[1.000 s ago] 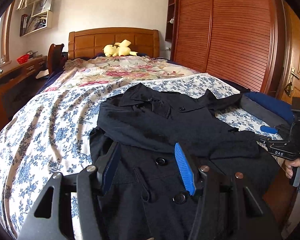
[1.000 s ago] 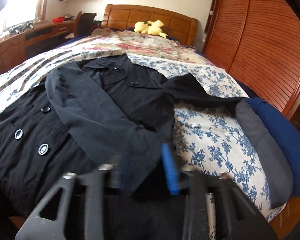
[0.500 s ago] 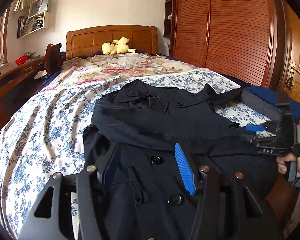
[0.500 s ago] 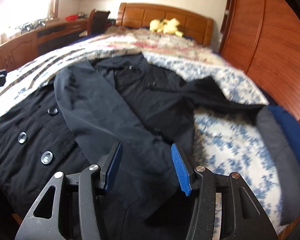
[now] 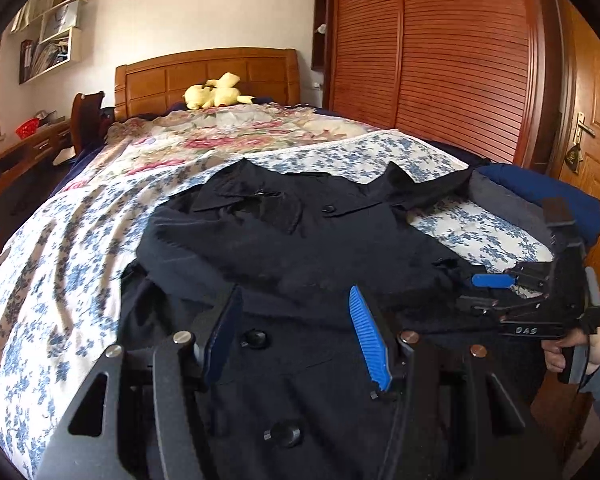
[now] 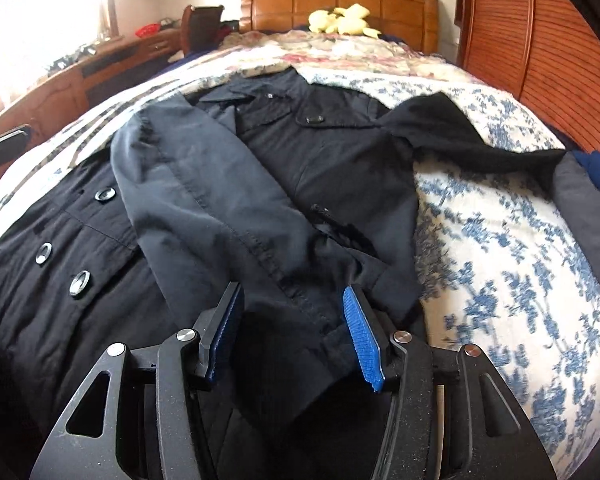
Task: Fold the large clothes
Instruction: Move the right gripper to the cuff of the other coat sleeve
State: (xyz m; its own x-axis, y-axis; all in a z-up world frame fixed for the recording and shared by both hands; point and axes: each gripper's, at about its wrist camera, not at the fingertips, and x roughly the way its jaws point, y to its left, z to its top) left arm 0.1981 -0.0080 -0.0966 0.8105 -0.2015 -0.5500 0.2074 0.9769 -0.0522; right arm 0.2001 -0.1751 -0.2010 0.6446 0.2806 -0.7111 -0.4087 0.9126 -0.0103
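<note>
A black double-breasted coat [image 5: 284, 248] lies front-up on the bed's blue-flowered bedspread [image 5: 60, 248], collar toward the headboard at 12 o'clock and hem toward the near edge. One sleeve [image 6: 220, 216] is folded diagonally across the chest, running from the shoulder at 10 o'clock down to its cuff at 6 o'clock in the right wrist view. The other sleeve [image 6: 460, 136] stretches out flat toward 2 o'clock over the bedspread.

The right gripper [image 6: 292, 332] is released, its blue pads spread wide, with the folded sleeve's cuff lying between and just ahead of them; whether the pads touch the cloth cannot be told. In the left wrist view the same gripper [image 5: 484, 292] sits at 3 o'clock, at the coat's right edge.

The left gripper [image 5: 296, 336] is also released, jaws apart, poised over the lower button rows [image 5: 256, 338], holding nothing.

Further out, a yellow plush toy [image 5: 216, 94] rests against the wooden headboard [image 5: 204, 76], a louvred wardrobe [image 5: 440, 60] stands at 1 o'clock, and folded grey and blue bedding [image 5: 540, 196] lies at the bed's right edge.
</note>
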